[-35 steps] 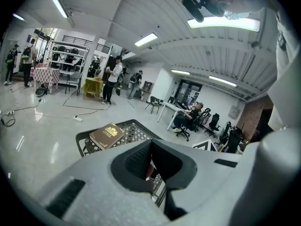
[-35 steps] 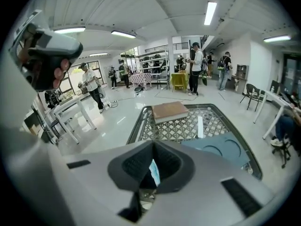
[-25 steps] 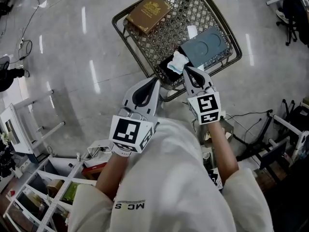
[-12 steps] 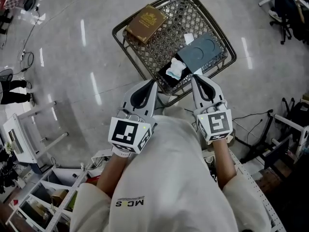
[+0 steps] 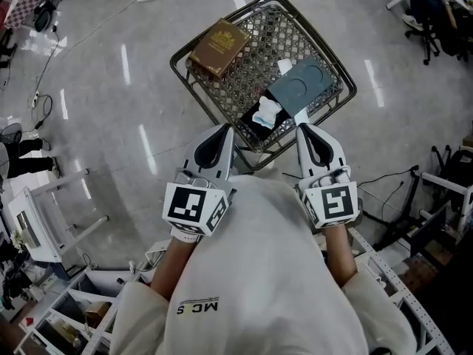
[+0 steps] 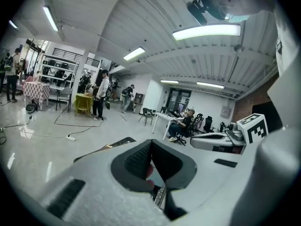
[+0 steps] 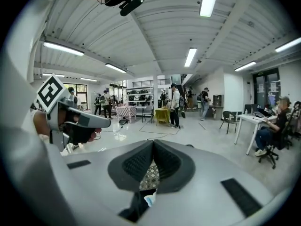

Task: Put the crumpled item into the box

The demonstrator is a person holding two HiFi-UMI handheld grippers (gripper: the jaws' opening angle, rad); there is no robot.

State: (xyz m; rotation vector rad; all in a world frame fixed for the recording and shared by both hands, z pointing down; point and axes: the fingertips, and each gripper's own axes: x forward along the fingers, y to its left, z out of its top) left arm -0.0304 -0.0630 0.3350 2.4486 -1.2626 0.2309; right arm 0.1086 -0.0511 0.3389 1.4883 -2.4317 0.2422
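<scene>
A crumpled white item (image 5: 266, 113) lies in a small black box (image 5: 250, 120) at the near corner of a wire basket (image 5: 179, 63) on the floor. My left gripper (image 5: 227, 129) is shut and empty, its tip just short of the basket's near rim. My right gripper (image 5: 304, 129) is also shut and empty, a little right of the box and nearer to me. The left gripper view shows the left gripper (image 6: 151, 142) with jaws closed tip to tip. Below the right gripper (image 7: 153, 142), basket mesh and a scrap of the crumpled item (image 7: 149, 199) show.
A brown box (image 5: 219, 48) and a grey-blue lid (image 5: 303, 87) also lie in the basket. White shelving (image 5: 52, 220) stands at the lower left, a metal rack (image 5: 403, 302) and cables at the lower right, an office chair (image 5: 429, 9) at the top right. People stand across the room.
My right gripper has drawn back from the crumpled item toward my body. The item stays in the black box. The left gripper has barely moved.
</scene>
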